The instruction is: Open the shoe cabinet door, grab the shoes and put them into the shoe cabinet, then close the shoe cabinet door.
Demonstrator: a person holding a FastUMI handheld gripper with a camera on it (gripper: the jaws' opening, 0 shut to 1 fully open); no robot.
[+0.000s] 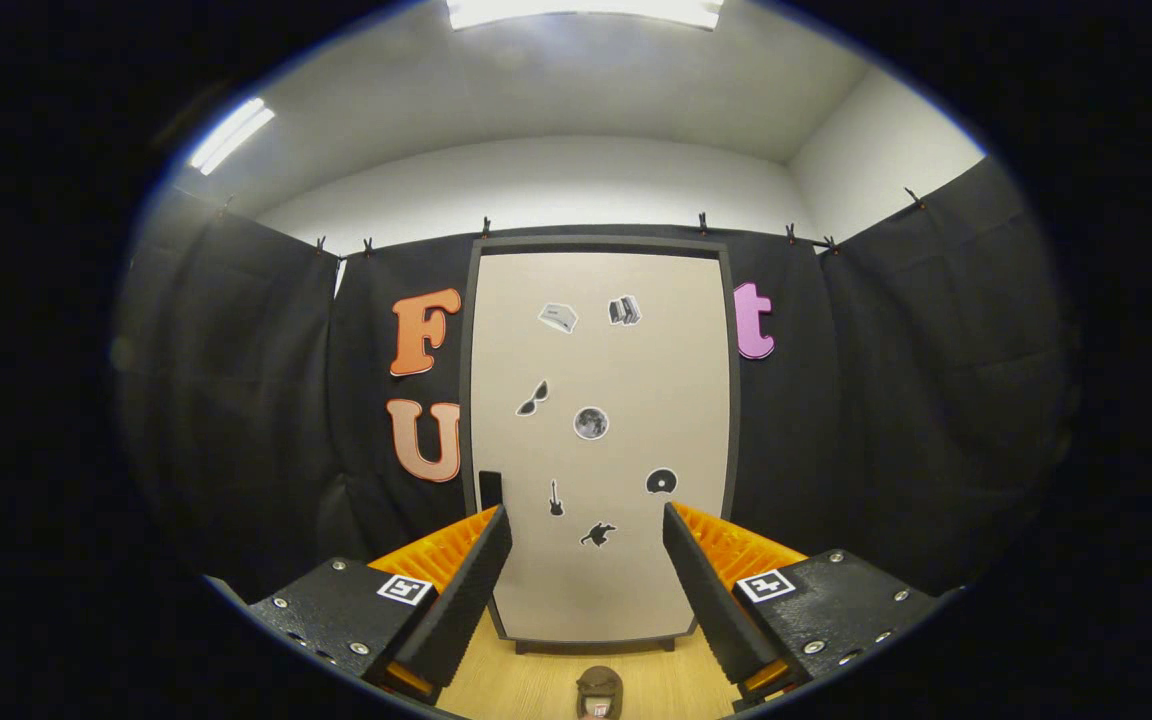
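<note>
Facing the closed shoe cabinet door [601, 440], the gripper [586, 565] is holding its 2 fingers wide apart with nothing between them. To open the door well, I think it should be reaching for the dark handle [490, 488] at the door's left edge and pulling gently. The door is pale, dark-framed, carrying small stickers. A shoe [599, 692] is lying on the wooden floor [526, 685] just below the fingers.

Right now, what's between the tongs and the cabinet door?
Gripper view: bare wood floor. The open tongs face the shut door; a shoe lies below them.
</note>
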